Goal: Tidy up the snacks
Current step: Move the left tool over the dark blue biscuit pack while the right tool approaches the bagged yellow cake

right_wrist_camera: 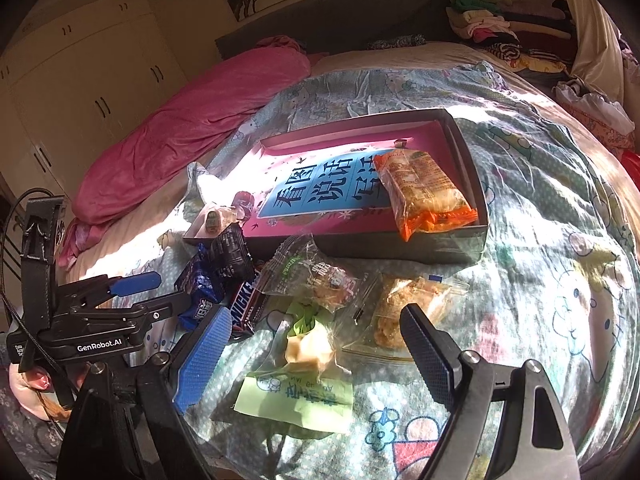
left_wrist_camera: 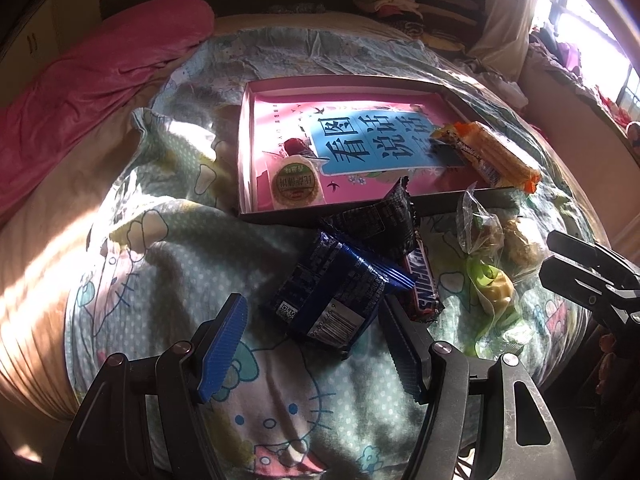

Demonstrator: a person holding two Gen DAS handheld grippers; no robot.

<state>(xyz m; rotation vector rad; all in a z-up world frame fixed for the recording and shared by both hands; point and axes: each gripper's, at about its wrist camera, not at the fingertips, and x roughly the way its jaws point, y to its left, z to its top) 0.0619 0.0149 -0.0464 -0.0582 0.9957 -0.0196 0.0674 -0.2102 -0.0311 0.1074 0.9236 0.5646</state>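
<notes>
A shallow box (left_wrist_camera: 340, 82) with a pink floor lies on the bed. In it are an orange biscuit pack (left_wrist_camera: 492, 152), a round green-labelled cake (left_wrist_camera: 296, 188) and a small red sweet (left_wrist_camera: 294, 146). In front of it lie a dark blue packet (left_wrist_camera: 332, 300), a black packet (left_wrist_camera: 380, 224), a Snickers bar (left_wrist_camera: 422, 284) and clear-wrapped pastries (right_wrist_camera: 320, 276). My left gripper (left_wrist_camera: 314, 308) is open, fingertips either side of the blue packet, not touching it. My right gripper (right_wrist_camera: 316, 316) is open over a green-wrapped pastry (right_wrist_camera: 308, 348). The box (right_wrist_camera: 400, 246) sits beyond it.
A Hello Kitty quilt (left_wrist_camera: 280, 420) covers the bed. A pink blanket (right_wrist_camera: 180, 140) lies rolled at the left. Folded clothes (right_wrist_camera: 488, 20) are piled at the headboard, and cream cupboards (right_wrist_camera: 80, 80) stand at the far left. A bright window (left_wrist_camera: 592, 12) is at the right.
</notes>
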